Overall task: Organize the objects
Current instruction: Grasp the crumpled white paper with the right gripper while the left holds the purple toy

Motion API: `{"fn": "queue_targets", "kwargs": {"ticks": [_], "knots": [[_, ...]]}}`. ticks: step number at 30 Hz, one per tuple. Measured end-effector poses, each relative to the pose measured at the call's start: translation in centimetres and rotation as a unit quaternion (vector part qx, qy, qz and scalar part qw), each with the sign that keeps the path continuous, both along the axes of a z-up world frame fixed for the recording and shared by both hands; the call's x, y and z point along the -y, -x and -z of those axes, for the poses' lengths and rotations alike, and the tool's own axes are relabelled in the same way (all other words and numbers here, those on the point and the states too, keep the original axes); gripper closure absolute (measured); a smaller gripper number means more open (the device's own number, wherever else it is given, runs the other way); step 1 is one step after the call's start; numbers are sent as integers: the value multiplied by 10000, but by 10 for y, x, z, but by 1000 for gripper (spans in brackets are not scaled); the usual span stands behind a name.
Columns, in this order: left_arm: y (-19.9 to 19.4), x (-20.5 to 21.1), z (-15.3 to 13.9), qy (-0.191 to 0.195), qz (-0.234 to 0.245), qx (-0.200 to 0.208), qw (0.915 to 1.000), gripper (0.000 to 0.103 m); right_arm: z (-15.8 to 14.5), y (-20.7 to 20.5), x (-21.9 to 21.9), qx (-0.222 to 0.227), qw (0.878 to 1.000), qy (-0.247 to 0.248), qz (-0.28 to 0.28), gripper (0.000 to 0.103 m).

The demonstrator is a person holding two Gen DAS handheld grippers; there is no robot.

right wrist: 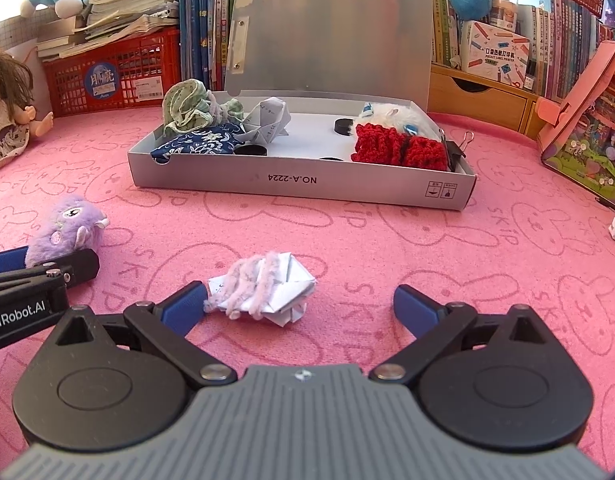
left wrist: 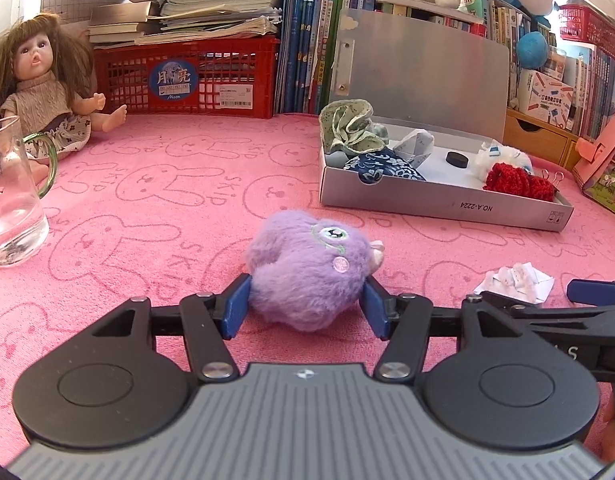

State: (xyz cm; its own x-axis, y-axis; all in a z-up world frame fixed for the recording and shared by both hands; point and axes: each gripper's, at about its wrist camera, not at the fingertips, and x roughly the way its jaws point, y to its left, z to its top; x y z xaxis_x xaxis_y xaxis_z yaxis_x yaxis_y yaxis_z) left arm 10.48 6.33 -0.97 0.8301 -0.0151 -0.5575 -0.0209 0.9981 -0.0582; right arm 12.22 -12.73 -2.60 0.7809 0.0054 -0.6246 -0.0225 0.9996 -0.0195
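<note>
The back of the purple fluffy toy (left wrist: pixel 307 272) is hiding between the blue pads, so I cannot tell whether the left gripper (left wrist: pixel 307 308) is pinching it or only touching the fur. The right gripper (right wrist: pixel 303 306) is standing spread around a crumpled paper (right wrist: pixel 267 290) with fuzzy pink wire. Both are lying on the pink cloth (left wrist: pixel 167 184), near the open grey box (right wrist: pixel 307 188) of soft things.

plush toy (left wrist: pixel 307 276) left of paper wad (left wrist: pixel 515 282); box (left wrist: pixel 443 200) behind both
</note>
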Motion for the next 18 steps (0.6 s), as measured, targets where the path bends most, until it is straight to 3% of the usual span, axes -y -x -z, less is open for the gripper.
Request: {"fn": "queue_targets", "kwargs": {"ticks": [8, 14, 18], "knots": [[-2, 11, 1, -321, 152, -49, 9994, 38, -3, 4, -2, 125, 9999, -65, 42, 14], [-2, 9, 2, -279, 156, -56, 9995, 36, -10, 2, -10, 270, 9978, 452, -402, 13], [-2, 9, 2, -309, 156, -61, 9994, 36, -11, 2, -7, 215, 9984, 378, -354, 10]]}}
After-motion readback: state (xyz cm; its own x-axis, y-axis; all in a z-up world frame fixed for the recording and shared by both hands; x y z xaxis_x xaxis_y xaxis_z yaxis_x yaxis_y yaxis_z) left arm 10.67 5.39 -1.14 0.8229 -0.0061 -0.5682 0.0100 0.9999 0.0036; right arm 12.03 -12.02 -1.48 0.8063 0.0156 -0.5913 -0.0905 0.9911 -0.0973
